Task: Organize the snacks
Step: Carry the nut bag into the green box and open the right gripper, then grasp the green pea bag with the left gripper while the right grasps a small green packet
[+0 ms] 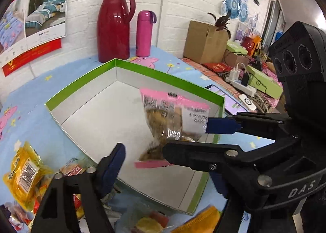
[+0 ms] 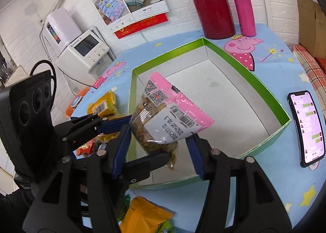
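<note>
Over the green-rimmed box (image 2: 254,82), the pink-topped snack packet (image 2: 163,111) hangs pinched by the right gripper (image 2: 159,134). Left gripper (image 1: 166,163) spread wide around it, contact unclear. At 7 o'clock, loose snacks (image 1: 22,172) lie half hidden, cut off.

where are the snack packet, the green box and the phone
snack packet (image 2: 163,129), right wrist view, on its white date label
green box (image 2: 244,75), right wrist view, on its right-hand green wall
phone (image 2: 307,127), right wrist view, on the middle of its lit screen
</note>
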Demonstrator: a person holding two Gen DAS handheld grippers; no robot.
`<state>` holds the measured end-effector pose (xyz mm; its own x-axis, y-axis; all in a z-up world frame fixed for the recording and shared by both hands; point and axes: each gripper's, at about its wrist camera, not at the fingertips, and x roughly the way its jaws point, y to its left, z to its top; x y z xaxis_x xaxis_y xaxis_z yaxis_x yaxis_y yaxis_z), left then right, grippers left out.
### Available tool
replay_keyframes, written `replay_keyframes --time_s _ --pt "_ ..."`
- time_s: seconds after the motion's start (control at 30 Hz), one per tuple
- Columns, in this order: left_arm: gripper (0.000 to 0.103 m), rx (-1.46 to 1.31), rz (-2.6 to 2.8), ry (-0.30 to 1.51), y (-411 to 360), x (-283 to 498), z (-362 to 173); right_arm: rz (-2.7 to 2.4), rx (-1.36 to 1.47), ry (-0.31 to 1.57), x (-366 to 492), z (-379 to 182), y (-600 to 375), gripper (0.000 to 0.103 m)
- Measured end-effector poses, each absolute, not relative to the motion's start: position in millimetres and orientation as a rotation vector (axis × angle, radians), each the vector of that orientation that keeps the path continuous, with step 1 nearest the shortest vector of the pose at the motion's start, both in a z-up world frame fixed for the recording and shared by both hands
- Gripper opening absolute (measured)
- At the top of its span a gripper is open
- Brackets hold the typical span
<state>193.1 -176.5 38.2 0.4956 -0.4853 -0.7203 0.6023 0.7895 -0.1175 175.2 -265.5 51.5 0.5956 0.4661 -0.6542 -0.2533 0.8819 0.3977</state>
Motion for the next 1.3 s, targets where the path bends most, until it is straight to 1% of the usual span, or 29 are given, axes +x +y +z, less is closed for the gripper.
replay_keyframes --time_s 0.03,0.07,0.2,0.33,0.5,0.63,0.8,0.97,1.0,1.03,1.07,1.1,1.17,1.2,1.23,1.3 --pt "0.092 0.162 -0.637 0.82 -175.8 193.5 37.2 0.405 0.271 0.826 173.2 49.8 -267.9 0.08" --pt "0.092 0.166 -0.627 0.812 -173.6 192.2 37.2 0.375 0.266 0.817 172.3 49.1 -270.4 0.085" --pt "0.092 0.134 -0.604 0.812 -155.4 188.9 41.6 0.332 0.314 0.802 169.1 49.9 -283.9 0.086" --pt "0.092 0.092 -0.549 0.786 -132.5 179.5 55.3 0.33 0.357 0.758 151.5 67.8 -288.8 0.086" --pt "0.092 0.038 -0.492 0.786 -102.0 151.8 69.7 0.337 0.347 0.68 111.8 95.1 -279.5 0.088" --pt "0.092 0.063 -0.445 0.781 -85.9 121.6 68.0 0.347 0.362 0.652 76.0 100.7 -273.2 0.089" --pt "0.092 0.017 -0.442 0.815 -65.0 86.6 51.2 0.321 0.372 0.667 35.9 83.5 -269.2 0.089" --pt "0.092 -0.021 -0.441 0.859 -54.4 64.7 29.6 0.329 0.436 0.727 9.5 49.5 -265.1 0.089" --pt "0.092 -0.027 -0.438 0.867 -52.3 61.6 24.8 0.332 0.436 0.736 5.4 43.4 -261.2 0.088" --pt "0.092 -0.033 -0.435 0.874 -50.7 58.4 20.5 0.34 0.431 0.744 2.0 38.3 -257.6 0.085" --pt "0.092 -0.038 -0.435 0.886 -48.9 55.3 15.1 0.35 0.421 0.756 -0.2 33.8 -251.8 0.08" --pt "0.092 -0.04 -0.438 0.897 -48.3 54.1 11.9 0.36 0.411 0.763 -1.3 30.1 -246.2 0.078" --pt "0.092 -0.038 -0.446 0.916 -47.6 50.1 4.1 0.379 0.382 0.782 0.5 25.3 -233.4 0.068" --pt "0.09 -0.037 -0.447 0.921 -47.9 49.1 1.3 0.388 0.363 0.787 1.9 24.0 -226.9 0.067" --pt "0.084 -0.036 -0.45 0.922 -47.7 47.4 -1.0 0.395 0.344 0.79 2.3 22.9 -221.4 0.063" --pt "0.082 -0.037 -0.471 0.93 -51.7 49.1 -3.1 0.4 0.32 0.791 3.7 23.2 -213.9 0.061"
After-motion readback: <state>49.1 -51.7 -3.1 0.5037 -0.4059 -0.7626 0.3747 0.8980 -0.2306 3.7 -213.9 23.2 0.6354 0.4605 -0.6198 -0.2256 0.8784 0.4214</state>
